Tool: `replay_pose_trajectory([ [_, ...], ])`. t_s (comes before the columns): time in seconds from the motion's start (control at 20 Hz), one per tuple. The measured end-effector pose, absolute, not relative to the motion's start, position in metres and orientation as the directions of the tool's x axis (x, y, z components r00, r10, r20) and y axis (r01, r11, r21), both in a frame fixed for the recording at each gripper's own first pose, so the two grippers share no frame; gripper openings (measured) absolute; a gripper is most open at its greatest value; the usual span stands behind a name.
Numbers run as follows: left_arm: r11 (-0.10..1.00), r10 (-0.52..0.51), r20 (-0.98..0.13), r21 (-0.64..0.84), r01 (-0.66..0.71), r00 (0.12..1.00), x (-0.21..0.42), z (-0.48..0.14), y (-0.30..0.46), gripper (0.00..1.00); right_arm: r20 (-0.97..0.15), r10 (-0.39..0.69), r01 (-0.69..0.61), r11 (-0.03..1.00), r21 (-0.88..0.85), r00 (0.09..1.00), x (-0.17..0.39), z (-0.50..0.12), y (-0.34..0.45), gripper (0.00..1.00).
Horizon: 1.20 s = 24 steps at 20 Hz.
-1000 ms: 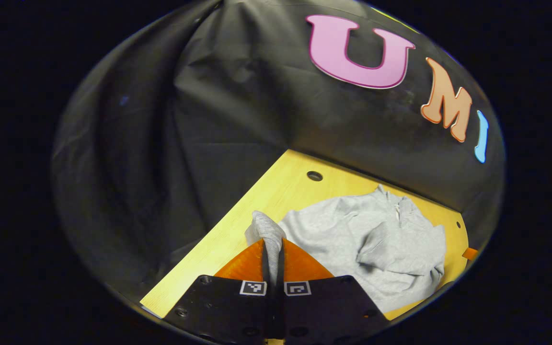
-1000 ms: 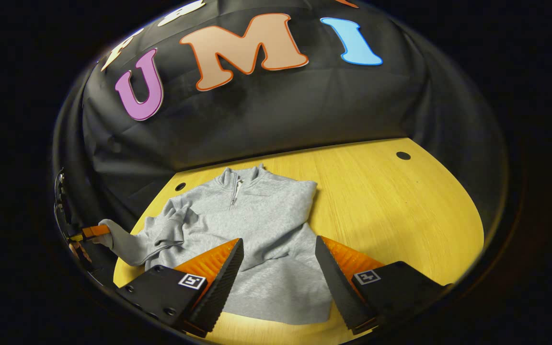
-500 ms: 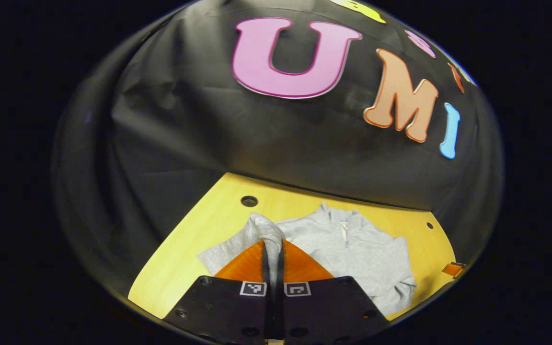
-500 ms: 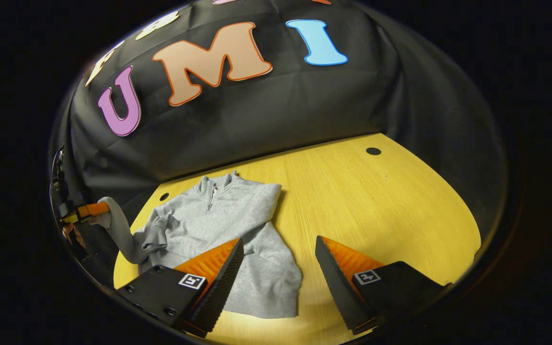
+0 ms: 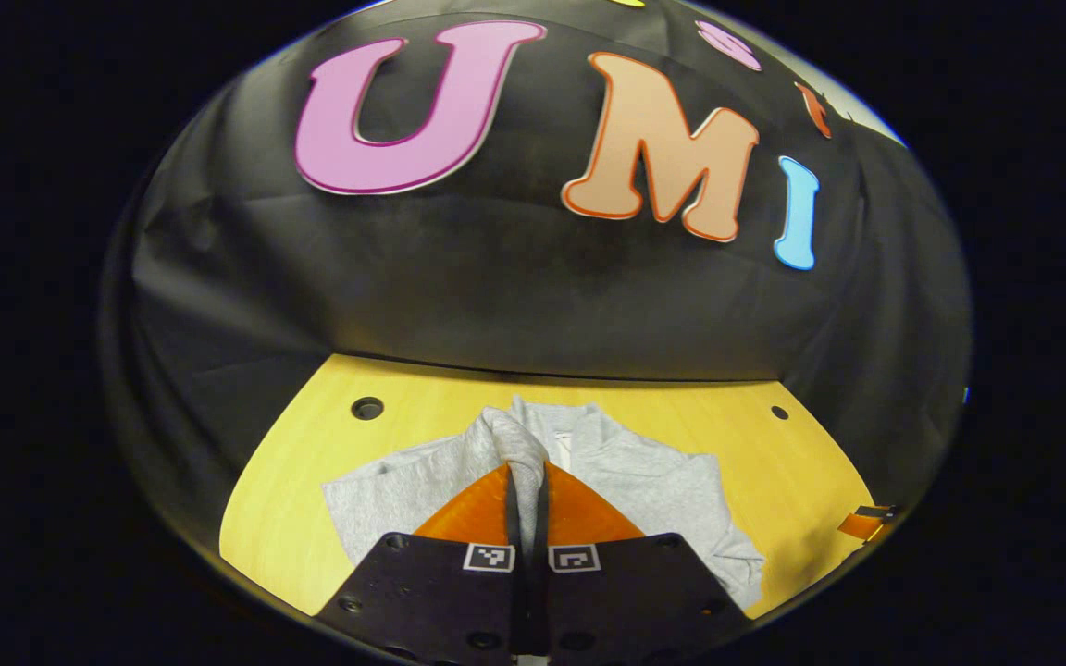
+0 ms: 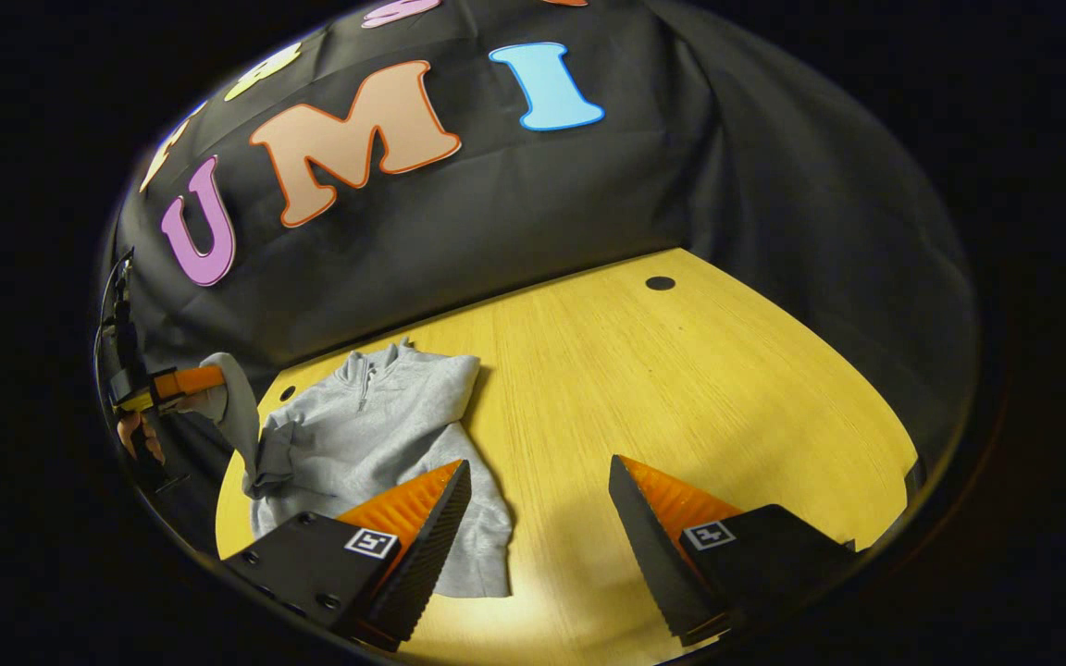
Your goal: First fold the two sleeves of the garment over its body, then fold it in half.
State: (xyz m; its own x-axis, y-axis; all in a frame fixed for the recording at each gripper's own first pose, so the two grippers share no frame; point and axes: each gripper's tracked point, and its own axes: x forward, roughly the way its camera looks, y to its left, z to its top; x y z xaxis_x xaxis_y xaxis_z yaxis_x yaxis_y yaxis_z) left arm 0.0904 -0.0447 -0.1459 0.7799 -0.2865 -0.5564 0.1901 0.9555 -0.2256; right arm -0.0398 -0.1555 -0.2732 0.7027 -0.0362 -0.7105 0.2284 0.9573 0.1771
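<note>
Fingers of our left gripper (image 5: 527, 481) clamp the grey sleeve (image 5: 516, 446) at lower centre (lifted above the sweatshirt (image 6: 376, 435)); our right gripper (image 6: 538, 504) gapes wide over the yellow table (image 6: 700, 370), lower frame.

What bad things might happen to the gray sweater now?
1. The left gripper pinches only the end of the lifted sleeve, so it might slip out early.
2. The sleeve hangs twisted and bunched near the shoulder, so it may land wrinkled.
3. The right gripper is open, holding nothing, so the sweater may slide on the table.
</note>
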Motion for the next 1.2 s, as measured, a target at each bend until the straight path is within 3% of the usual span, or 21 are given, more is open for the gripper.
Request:
replay_pose_trajectory([
  [0.65, 0.902, -0.427, -0.606, -0.236, 0.36, 0.671, 0.081, -0.179, -0.169, 0.0, -0.753, -0.089, 0.269, 0.956, 0.12, 0.652, -0.081, -0.277, -0.204, 0.96],
  [1.2, 0.895, -0.405, -0.743, -0.205, 0.396, 0.533, 0.06, -0.264, -0.22, 0.0, -0.782, -0.051, 0.238, 0.963, 0.126, 0.622, -0.097, -0.285, -0.2, 0.96],
])
